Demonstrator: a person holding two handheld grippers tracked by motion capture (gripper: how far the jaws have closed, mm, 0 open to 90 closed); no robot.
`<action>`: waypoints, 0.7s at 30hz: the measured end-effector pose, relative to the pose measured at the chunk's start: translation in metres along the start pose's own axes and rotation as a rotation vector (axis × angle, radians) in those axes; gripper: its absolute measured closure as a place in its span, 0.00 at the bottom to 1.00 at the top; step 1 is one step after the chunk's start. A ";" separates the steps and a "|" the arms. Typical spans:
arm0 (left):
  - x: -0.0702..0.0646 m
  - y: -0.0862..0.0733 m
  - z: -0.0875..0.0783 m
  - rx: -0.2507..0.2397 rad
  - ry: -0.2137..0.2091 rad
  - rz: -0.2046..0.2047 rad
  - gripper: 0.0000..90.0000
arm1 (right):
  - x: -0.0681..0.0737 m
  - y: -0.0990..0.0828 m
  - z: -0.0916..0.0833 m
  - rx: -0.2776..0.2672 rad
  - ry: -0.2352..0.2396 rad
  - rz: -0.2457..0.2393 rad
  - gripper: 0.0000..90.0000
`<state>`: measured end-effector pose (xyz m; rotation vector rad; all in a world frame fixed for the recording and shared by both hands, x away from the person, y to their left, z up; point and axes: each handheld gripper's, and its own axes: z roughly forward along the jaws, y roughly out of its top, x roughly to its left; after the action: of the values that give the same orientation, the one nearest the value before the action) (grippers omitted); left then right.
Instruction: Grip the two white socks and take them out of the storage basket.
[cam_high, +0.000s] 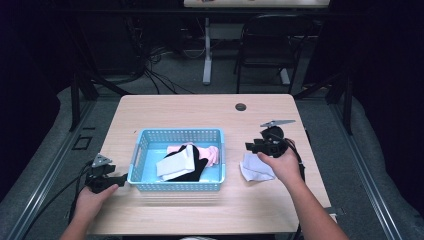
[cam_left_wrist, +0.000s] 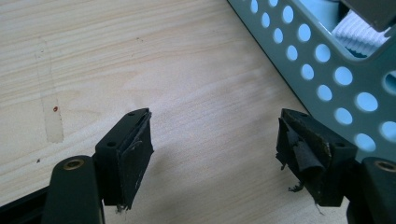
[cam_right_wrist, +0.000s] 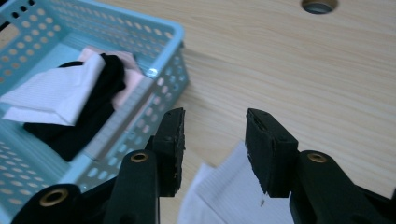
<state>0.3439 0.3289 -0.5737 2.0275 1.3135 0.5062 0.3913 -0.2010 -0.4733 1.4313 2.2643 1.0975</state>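
Note:
A light blue perforated basket (cam_high: 177, 132) sits mid-table and holds a folded white cloth (cam_high: 176, 165), a black cloth (cam_high: 196, 170) and a pink cloth (cam_high: 212, 154). Another white cloth (cam_high: 255, 167) lies flat on the table right of the basket. My right gripper (cam_high: 250, 146) hovers over that cloth's near-left part with its jaws open and nothing between them; in the right gripper view the cloth (cam_right_wrist: 229, 196) lies below the gripper (cam_right_wrist: 215, 140). My left gripper (cam_high: 122, 178) rests low, left of the basket's near-left corner, open and empty (cam_left_wrist: 215, 140).
The basket wall (cam_left_wrist: 327, 70) stands just to the right of the left gripper. A round cable hole (cam_high: 240, 106) sits in the tabletop at the back right. A black chair (cam_high: 270, 45) and a table leg stand beyond the far edge.

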 end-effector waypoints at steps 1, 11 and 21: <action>0.000 0.000 0.000 0.000 0.000 0.000 0.29 | 0.005 0.003 0.002 0.004 0.007 -0.012 0.64; 0.000 0.000 0.000 -0.004 -0.002 -0.001 0.29 | 0.059 0.036 0.035 0.047 0.074 -0.129 0.64; 0.001 0.000 -0.001 -0.005 -0.006 0.001 0.29 | 0.102 0.052 0.073 0.101 0.111 -0.200 0.63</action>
<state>0.3441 0.3298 -0.5728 2.0239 1.3069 0.5026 0.4174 -0.0679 -0.4689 1.1722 2.5099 1.0370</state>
